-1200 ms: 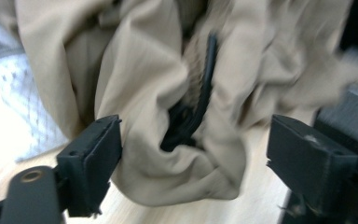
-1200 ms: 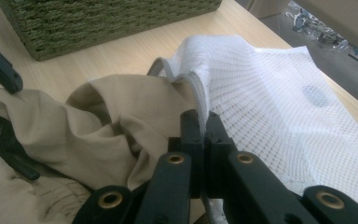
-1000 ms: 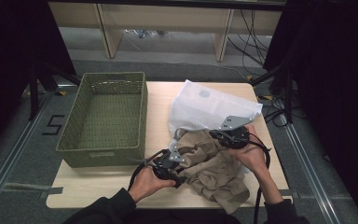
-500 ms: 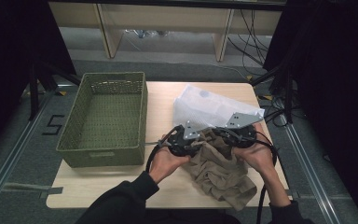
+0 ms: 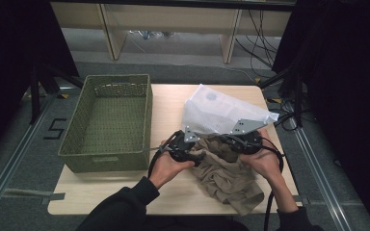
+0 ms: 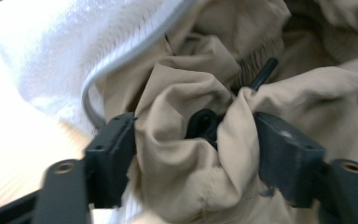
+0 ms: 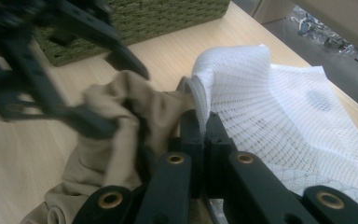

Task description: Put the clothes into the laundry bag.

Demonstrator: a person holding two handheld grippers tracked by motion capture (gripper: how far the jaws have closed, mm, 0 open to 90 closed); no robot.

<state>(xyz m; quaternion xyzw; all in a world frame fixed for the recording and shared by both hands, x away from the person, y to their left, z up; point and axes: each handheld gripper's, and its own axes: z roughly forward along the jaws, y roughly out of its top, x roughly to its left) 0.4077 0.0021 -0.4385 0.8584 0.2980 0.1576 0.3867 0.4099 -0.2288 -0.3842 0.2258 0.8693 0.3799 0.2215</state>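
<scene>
A crumpled tan garment (image 5: 226,178) lies on the wooden table (image 5: 168,103), its upper end at the mouth of a white mesh bag (image 5: 217,108). My left gripper (image 5: 192,150) is shut on a bunch of the tan cloth (image 6: 186,93), beside the bag's zipped rim (image 6: 93,84). A small black part sits among the folds between the jaws. My right gripper (image 5: 227,139) is shut on the rim of the mesh bag (image 7: 279,102), holding it up next to the garment (image 7: 121,121). The left gripper (image 7: 88,121) appears blurred in the right gripper view.
A green woven basket (image 5: 147,115) stands on the left half of the table, with nothing in it. Bare tabletop lies in front of the basket and behind the bag. Cables trail from both grippers over the table's front edge.
My left gripper has moved from the garment's front left up and right to the bag's mouth, carrying tan cloth with it. The right gripper has stayed on the bag's rim.
</scene>
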